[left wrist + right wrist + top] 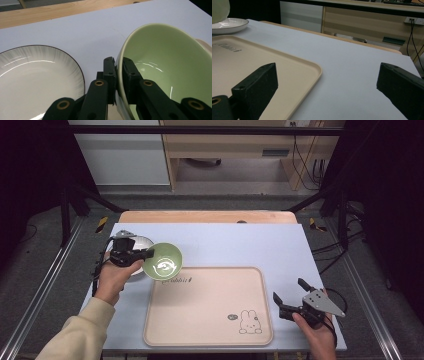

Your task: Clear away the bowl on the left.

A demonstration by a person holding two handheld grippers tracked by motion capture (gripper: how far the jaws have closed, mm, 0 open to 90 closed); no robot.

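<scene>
At the left of the high view, a forearm in a cream sleeve [75, 332] reaches up from the bottom edge, and the left hand [114, 277] carries the left gripper [148, 254] pointing toward the right of the frame. Its two black jaws are pinched on the rim of a green bowl [163, 261], one jaw inside the wall and one outside, as the left gripper view shows closely. The bowl is round, glossy and pale green, with a white mark at its bottom; it is tilted and sits over the upper left corner of the tray [210, 340]. Whether it touches the tray cannot be told. Just behind the gripper lies a shallow white plate [37, 75] with a thin dark rim and fine grey streaks; nothing is on it. The tray is a beige, matte rectangle with rounded corners, a raised lip and a small rabbit drawing [250, 322] near its lower right corner. At the lower right, the right hand [317, 335] holds the right gripper [290, 294] low, just beside the tray, jaws spread wide apart with nothing between them. A pale blue sheet [270, 245] covers the table.
</scene>
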